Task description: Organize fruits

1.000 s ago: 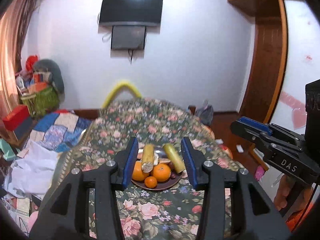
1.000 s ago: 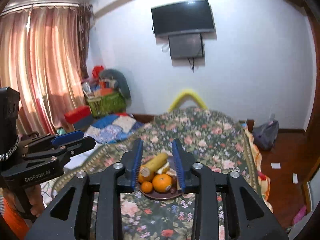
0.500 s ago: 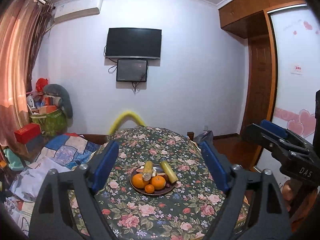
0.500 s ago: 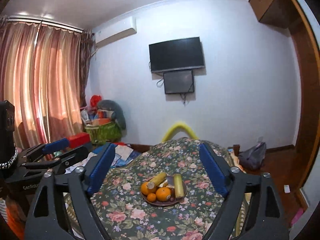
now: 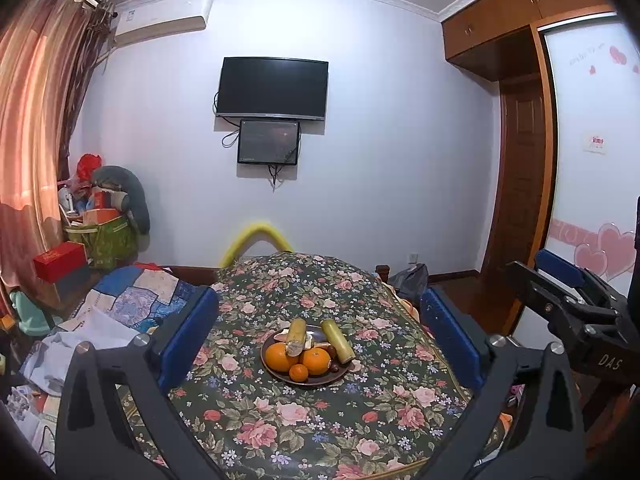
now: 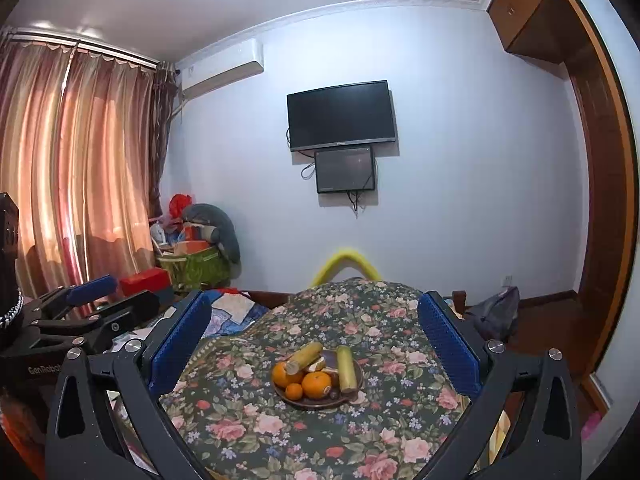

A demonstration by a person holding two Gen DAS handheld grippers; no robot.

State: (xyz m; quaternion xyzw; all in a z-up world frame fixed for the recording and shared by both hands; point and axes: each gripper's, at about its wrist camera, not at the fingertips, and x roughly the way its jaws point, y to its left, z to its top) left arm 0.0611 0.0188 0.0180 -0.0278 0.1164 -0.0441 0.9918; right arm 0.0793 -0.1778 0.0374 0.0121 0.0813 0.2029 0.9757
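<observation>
A dark round plate point(image 5: 320, 382) point(image 6: 316, 404) sits mid-table on a floral cloth. It holds two larger oranges point(image 5: 279, 357) point(image 6: 316, 384), a small orange point(image 5: 299, 373) point(image 6: 294, 391), two long yellow pieces point(image 5: 338, 341) point(image 6: 346, 368) and some small dark fruit. My left gripper point(image 5: 319, 296) hangs back from the plate, above the near part of the table, its jaws opening wide with nothing between them. My right gripper point(image 6: 314, 300) is likewise back from the plate, jaws opening and empty. Each gripper shows at the edge of the other's view.
The table's floral cloth point(image 5: 280, 432) drops off at the rounded sides. A yellow padded arch point(image 5: 256, 236) rises behind the far edge. Bags, boxes and quilts point(image 5: 104, 240) pile up on the left; a wooden door point(image 5: 520, 184) and a grey bag point(image 6: 496, 312) are on the right.
Both grippers drew back from the plate, which now looks smaller and farther away. Both pairs of jaws spread from narrow to wide, and the views tilted up.
</observation>
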